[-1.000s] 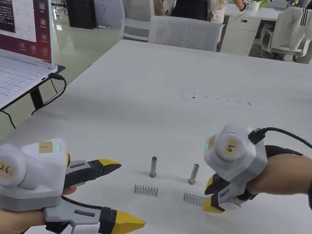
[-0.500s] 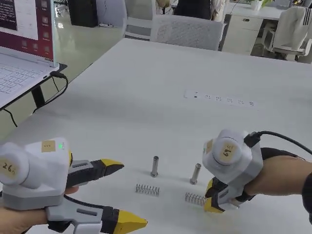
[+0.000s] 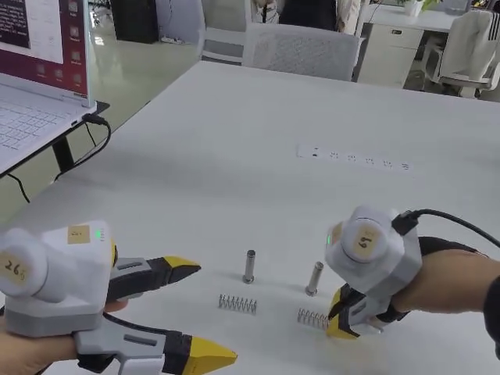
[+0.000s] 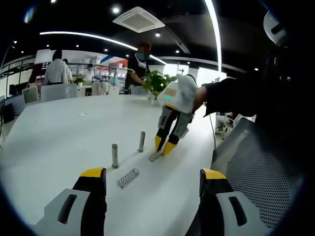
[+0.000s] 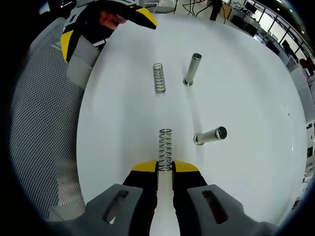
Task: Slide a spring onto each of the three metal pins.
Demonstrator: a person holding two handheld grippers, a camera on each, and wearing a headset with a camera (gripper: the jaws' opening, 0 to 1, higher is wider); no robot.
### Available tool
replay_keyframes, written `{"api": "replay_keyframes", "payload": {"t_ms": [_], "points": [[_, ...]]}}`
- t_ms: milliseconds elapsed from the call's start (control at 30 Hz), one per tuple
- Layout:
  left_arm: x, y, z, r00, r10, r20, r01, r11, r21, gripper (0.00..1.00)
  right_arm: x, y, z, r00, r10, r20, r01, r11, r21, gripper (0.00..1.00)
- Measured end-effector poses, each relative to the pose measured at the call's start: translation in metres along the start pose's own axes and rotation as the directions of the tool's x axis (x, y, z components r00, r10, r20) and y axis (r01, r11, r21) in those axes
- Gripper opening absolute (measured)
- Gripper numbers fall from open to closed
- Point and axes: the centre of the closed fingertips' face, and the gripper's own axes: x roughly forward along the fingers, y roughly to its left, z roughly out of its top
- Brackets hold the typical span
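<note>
- Right gripper view: the right tongs [image 5: 165, 166] are drawn narrow and pinch the near end of the gripped spring [image 5: 165, 145]. The rest of its coil lies flat on the worktop [image 5: 123, 147] and points straight out from the tips. Holding it by one end leaves the other end free, which I judge is meant to go over a pin.
- The near pin [image 5: 210, 135] is the landmark. It stands upright just beside the gripped spring and apart from it, so it is likely the first pin to take a spring.
- The far pin [image 5: 192, 69] stands upright on the side of the near pin towards the left tongs [image 3: 212, 314], a little way off.
- The loose spring [image 5: 158, 77] lies flat beside the far pin, farther from the near pin than the gripped one, on the person's side.
- The left tongs are spread wide and hold nothing. They hover well apart from the near pin, beyond the loose spring, probably waiting their turn.
- Count: two pins and two springs, though the task speaks of three. No pin carries a spring yet.
- Well beyond the near pin a socket strip [image 3: 351, 161] is set in the worktop, and a laptop [image 3: 31, 94] stands off past the left tongs.
</note>
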Motion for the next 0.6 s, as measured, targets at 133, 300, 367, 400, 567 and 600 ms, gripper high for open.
{"api": "replay_keyframes", "payload": {"t_ms": [133, 300, 367, 400, 567, 600], "points": [[0.001, -0.004, 0.001, 0.9999, -0.014, -0.003, 0.014, 1.0, 0.006, 0.71, -0.007, 0.003, 0.002, 1.0, -0.001, 0.003, 0.001, 1.0, 0.0, 0.08], [0.004, -0.008, 0.004, 0.9993, -0.035, -0.009, 0.035, 0.999, 0.016, 0.67, -0.023, 0.009, 0.012, 0.9995, 0.005, 0.03, -0.004, 1.0, -0.014, 0.08], [0.006, -0.009, 0.006, 0.9991, -0.04, -0.01, 0.04, 0.999, 0.023, 0.66, -0.029, 0.012, 0.017, 0.9991, 0.005, 0.043, -0.004, 1.0, -0.027, 0.08], [0.007, -0.01, 0.007, 0.999, -0.043, -0.01, 0.043, 0.999, 0.025, 0.66, -0.032, 0.014, 0.021, 0.9986, 0.004, 0.052, -0.002, 0.999, -0.035, 0.08], [0.008, -0.012, 0.012, 0.9985, -0.055, -0.007, 0.055, 0.998, 0.036, 0.61, -0.044, 0.021, 0.036, 0.9975, 0.003, 0.071, 0.003, 0.997, -0.081, 0.08], [0.009, -0.013, 0.012, 0.9982, -0.059, -0.007, 0.06, 0.998, 0.038, 0.59, -0.047, 0.024, 0.039, 0.9971, 0.009, 0.076, -0.002, 0.996, -0.087, 0.08]]}}
